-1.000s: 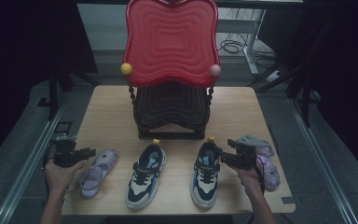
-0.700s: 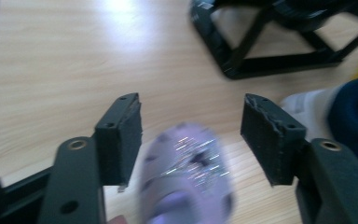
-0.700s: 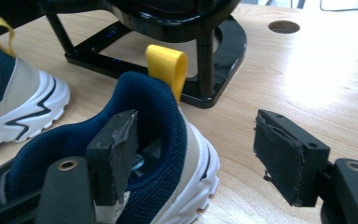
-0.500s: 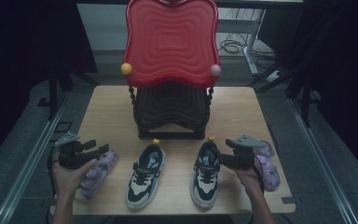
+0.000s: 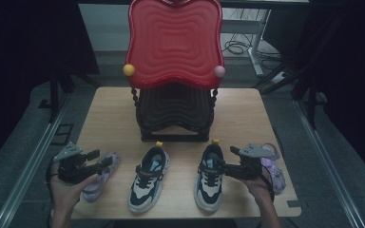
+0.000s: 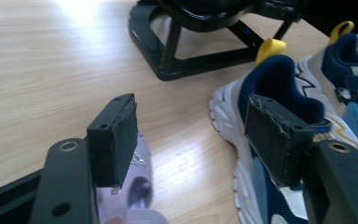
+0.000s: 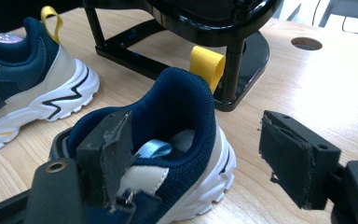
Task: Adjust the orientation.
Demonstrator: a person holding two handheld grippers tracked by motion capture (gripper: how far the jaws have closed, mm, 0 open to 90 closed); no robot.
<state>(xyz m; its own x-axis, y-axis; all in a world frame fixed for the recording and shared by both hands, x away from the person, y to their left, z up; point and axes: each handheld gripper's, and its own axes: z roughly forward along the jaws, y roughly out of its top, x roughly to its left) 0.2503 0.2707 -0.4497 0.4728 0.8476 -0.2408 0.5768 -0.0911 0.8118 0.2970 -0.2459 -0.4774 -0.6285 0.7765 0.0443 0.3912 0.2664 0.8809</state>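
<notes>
No text, label, brand, number or sign can be read in any of the views. The side of the left sneaker, at about 3 o'clock in the left gripper view, carries a small mark beside the jaw, too blurred to read. The same sneaker has a small round patch at about 9 o'clock in the right gripper view, and it cannot be made out either. The right sneaker bears no legible marking.
</notes>
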